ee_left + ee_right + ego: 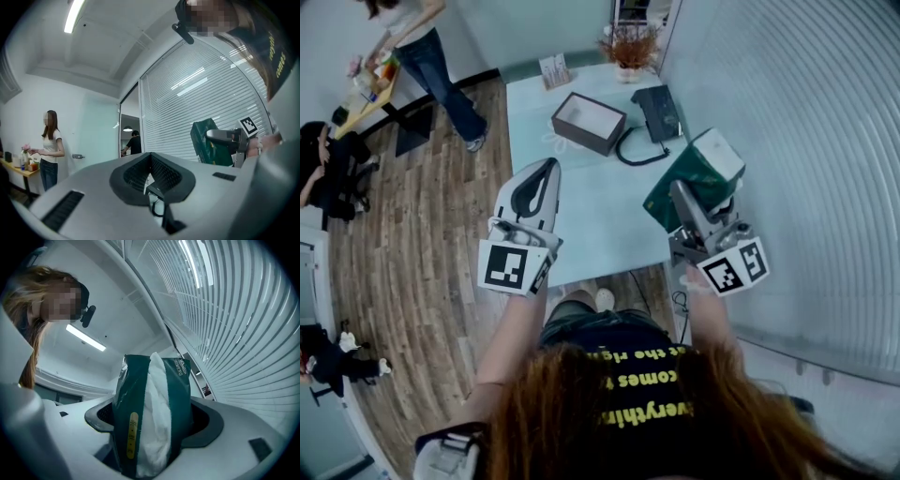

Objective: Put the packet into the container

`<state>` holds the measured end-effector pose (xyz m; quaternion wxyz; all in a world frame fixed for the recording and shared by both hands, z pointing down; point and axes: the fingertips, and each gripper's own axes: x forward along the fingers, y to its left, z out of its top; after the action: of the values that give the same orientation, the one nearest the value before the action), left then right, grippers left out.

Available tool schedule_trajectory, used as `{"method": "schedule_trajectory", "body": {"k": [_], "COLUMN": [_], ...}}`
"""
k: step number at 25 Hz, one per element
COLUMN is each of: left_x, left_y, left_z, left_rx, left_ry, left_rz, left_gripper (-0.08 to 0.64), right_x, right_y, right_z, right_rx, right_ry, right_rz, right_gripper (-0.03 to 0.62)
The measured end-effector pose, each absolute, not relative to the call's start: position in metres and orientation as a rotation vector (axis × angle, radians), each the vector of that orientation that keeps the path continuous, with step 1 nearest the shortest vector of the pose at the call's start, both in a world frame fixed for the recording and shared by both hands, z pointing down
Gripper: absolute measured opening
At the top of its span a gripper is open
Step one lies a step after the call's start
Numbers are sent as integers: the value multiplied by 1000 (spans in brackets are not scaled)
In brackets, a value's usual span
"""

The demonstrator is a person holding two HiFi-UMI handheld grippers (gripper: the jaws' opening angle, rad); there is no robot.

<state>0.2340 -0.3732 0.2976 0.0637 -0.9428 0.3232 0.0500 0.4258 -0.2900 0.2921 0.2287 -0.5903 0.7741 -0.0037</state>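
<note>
packet (151, 408) clamped inside right claw (154, 422), left claw (151, 174) closed, empty

Glossy, crinkled dark green plastic-film packet (173, 399), white papery band down its middle. Smooth matt grey plastic right gripper (152, 420), dark ribbed rubbery jaws. Left of head view, grainy brown wood-plank floor (412, 244); centre, smooth pale counter (600, 234).

Black desk phone (659, 112), dried plant (630, 45), card stand (554, 70) at table's (581, 216) far end; person (431, 52) standing far left.
</note>
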Motion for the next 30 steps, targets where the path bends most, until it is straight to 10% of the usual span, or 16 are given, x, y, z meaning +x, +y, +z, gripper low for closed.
{"method": "schedule_trajectory", "body": {"k": [30], "left_x": [222], "left_y": [-473], "left_z": [324], "left_rx": [-2914], "left_ry": [984], "left_rz": [182], "left_gripper": [2], "right_x": [407], "right_y": [-387], "right_z": [303], "right_rx": [-1692], "right_ry": [2195], "right_rz": [-40], "right_gripper": [380]}}
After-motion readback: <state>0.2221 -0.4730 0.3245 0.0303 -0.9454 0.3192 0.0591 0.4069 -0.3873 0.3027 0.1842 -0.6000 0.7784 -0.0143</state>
